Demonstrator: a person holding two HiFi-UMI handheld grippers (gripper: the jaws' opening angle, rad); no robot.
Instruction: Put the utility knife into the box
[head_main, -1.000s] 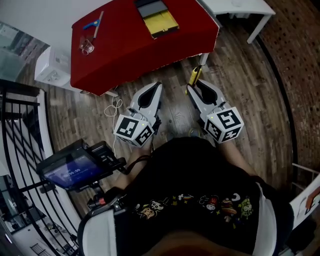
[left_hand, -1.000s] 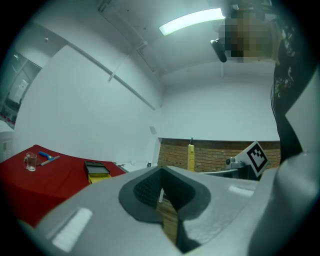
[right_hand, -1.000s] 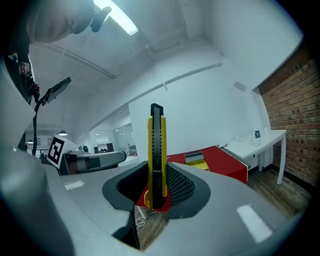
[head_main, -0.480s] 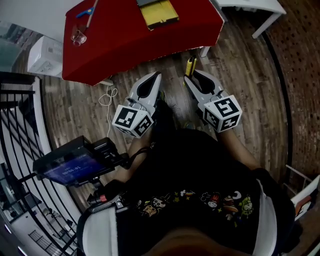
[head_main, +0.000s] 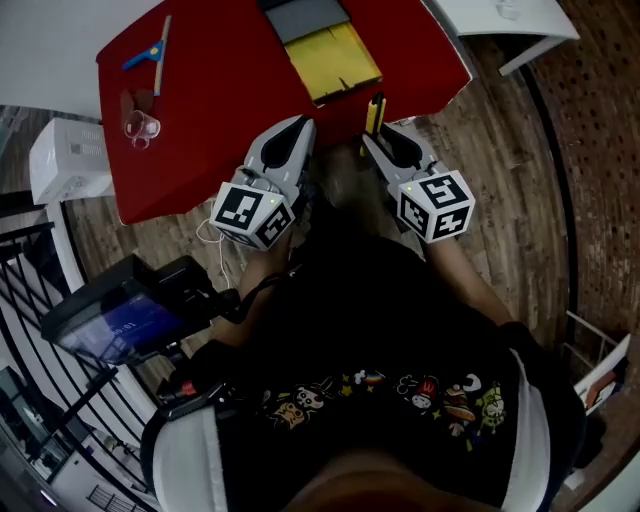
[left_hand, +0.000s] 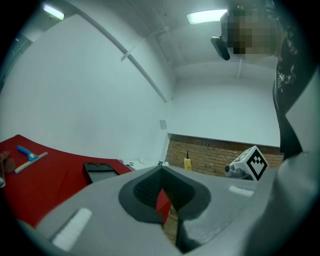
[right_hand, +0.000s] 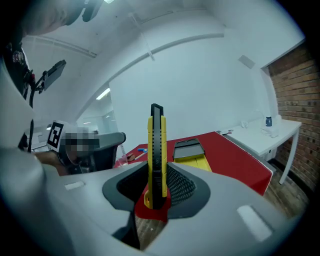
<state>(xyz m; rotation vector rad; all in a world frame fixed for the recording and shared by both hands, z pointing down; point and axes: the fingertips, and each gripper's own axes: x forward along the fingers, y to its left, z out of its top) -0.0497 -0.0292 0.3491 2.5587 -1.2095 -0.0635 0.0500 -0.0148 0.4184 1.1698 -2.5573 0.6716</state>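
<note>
A yellow and black utility knife (right_hand: 156, 155) stands upright between the jaws of my right gripper (right_hand: 156, 192), which is shut on it. From the head view the knife (head_main: 375, 112) sticks out of the right gripper (head_main: 385, 145) at the near edge of the red table (head_main: 210, 110). The box (head_main: 330, 58) is yellow inside with a grey lid part, lying open at the table's far middle; it also shows as the box (right_hand: 189, 152) ahead of the knife. My left gripper (head_main: 290, 150) is shut with nothing in it, over the table's near edge.
A blue-handled tool (head_main: 148, 52) and a small clear cup (head_main: 140, 127) lie at the table's left end. A white table (head_main: 500, 18) stands to the right, a white unit (head_main: 70, 160) and black railing (head_main: 40, 290) to the left. The floor is wood planks.
Both grippers have come up from over the floor to the red table's near edge, the right one still carrying the knife. The table now fills more of the head view.
</note>
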